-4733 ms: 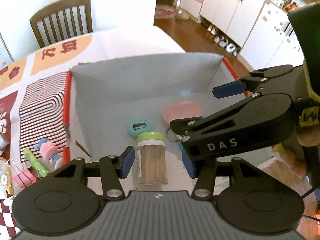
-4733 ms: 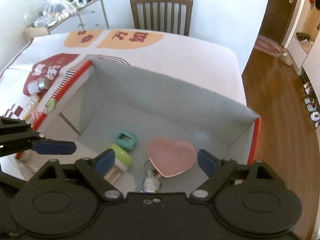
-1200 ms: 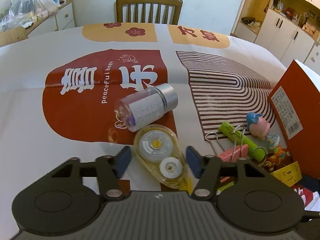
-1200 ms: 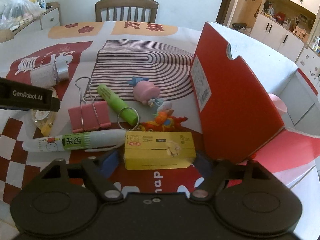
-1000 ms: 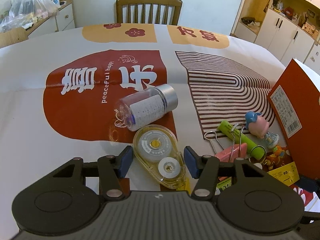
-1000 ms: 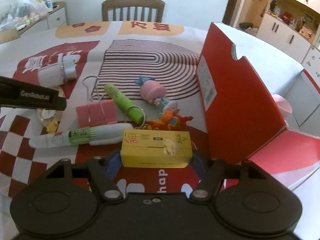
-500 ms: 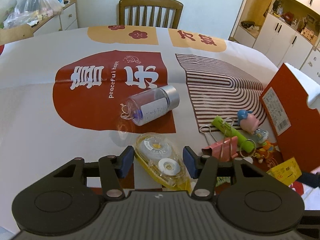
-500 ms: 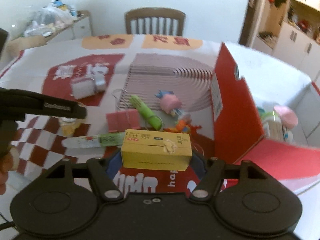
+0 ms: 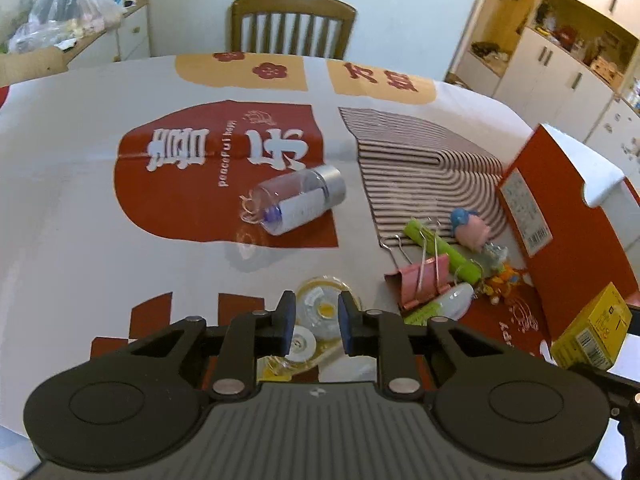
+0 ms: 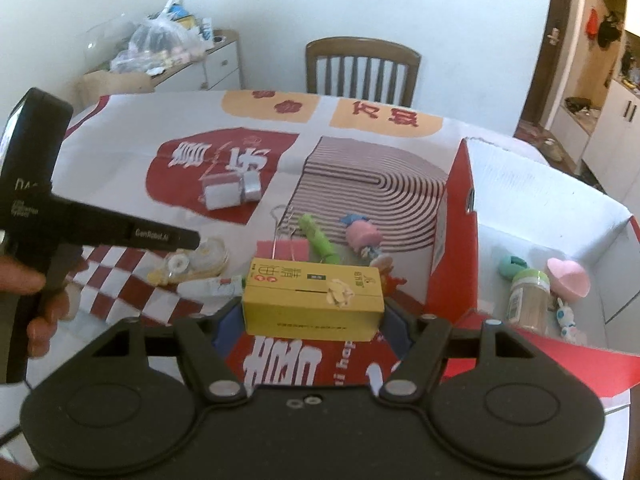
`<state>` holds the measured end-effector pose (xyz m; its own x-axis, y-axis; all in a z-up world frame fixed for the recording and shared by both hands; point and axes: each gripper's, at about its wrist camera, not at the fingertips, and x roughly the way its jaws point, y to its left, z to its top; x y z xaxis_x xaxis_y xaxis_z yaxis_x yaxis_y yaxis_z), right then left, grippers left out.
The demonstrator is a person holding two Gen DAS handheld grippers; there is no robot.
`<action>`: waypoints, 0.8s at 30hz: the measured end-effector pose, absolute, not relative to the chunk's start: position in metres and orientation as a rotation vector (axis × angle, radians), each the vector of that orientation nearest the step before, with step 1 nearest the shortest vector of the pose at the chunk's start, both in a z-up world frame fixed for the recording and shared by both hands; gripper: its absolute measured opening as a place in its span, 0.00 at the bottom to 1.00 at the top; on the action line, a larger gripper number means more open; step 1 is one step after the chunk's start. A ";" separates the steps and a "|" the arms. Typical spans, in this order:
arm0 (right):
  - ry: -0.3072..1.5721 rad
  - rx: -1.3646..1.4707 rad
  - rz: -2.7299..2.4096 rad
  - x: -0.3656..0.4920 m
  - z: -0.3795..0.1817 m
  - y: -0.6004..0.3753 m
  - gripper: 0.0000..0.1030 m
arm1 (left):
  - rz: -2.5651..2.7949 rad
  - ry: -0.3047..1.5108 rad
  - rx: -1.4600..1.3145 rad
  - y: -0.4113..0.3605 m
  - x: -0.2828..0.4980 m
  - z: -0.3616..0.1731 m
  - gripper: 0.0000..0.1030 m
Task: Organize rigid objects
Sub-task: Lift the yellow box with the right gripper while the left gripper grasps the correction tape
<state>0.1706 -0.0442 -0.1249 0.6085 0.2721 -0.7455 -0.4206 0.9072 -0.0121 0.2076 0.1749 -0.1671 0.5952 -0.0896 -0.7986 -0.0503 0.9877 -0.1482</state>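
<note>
Carrying the yellow box [image 10: 313,303] pinched in my right tool [image 10: 314,320] toward the carton [image 10: 456,248]; left tool [image 9: 316,322] pinches the tape dispenser [image 9: 320,312].

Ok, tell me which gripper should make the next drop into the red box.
Right. The right gripper already holds the yellow carton lifted beside the red box. The left gripper sits farther away, closing around the correction tape on the table.
</note>
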 end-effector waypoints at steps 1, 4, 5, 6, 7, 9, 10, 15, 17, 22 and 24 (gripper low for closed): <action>0.829 -0.192 0.405 0.169 -0.125 -0.047 0.68 | -0.027 0.939 -0.154 0.175 0.208 -0.168 0.34; 0.848 -0.182 0.406 0.168 -0.126 -0.054 0.68 | -0.033 0.938 -0.147 0.176 0.208 -0.173 0.68; 0.851 -0.182 0.403 0.167 -0.127 -0.056 0.68 | -0.037 0.932 -0.139 0.177 0.209 -0.174 0.68; 0.855 -0.182 0.402 0.166 -0.128 -0.058 0.68 | -0.041 0.940 -0.122 0.176 0.211 -0.177 0.68; 0.859 -0.180 0.399 0.166 -0.128 -0.061 0.68 | -0.038 0.952 -0.101 0.174 0.214 -0.180 0.68; 0.868 -0.176 0.395 0.164 -0.129 -0.064 0.68 | -0.048 0.959 -0.062 0.170 0.219 -0.185 0.68; 0.870 -0.176 0.395 0.164 -0.130 -0.065 0.68 | -0.056 0.961 -0.041 0.168 0.221 -0.188 0.68; 0.880 -0.176 0.386 0.160 -0.131 -0.071 0.68 | -0.104 0.969 0.067 0.154 0.222 -0.199 0.68; 0.885 -0.177 0.384 0.159 -0.132 -0.071 0.68 | -0.104 0.961 0.104 0.149 0.220 -0.202 0.68; 0.894 -0.181 0.393 0.159 -0.133 -0.070 0.68 | -0.096 0.948 0.099 0.148 0.220 -0.202 0.68; 0.892 -0.185 0.400 0.158 -0.132 -0.068 0.68 | -0.106 0.943 0.084 0.149 0.218 -0.202 0.61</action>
<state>0.1581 -0.0685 -0.1324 0.5602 0.2612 -0.7861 -0.4127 0.9108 0.0084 0.2184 0.1490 -0.2023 0.5829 -0.0539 -0.8107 0.1274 0.9915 0.0257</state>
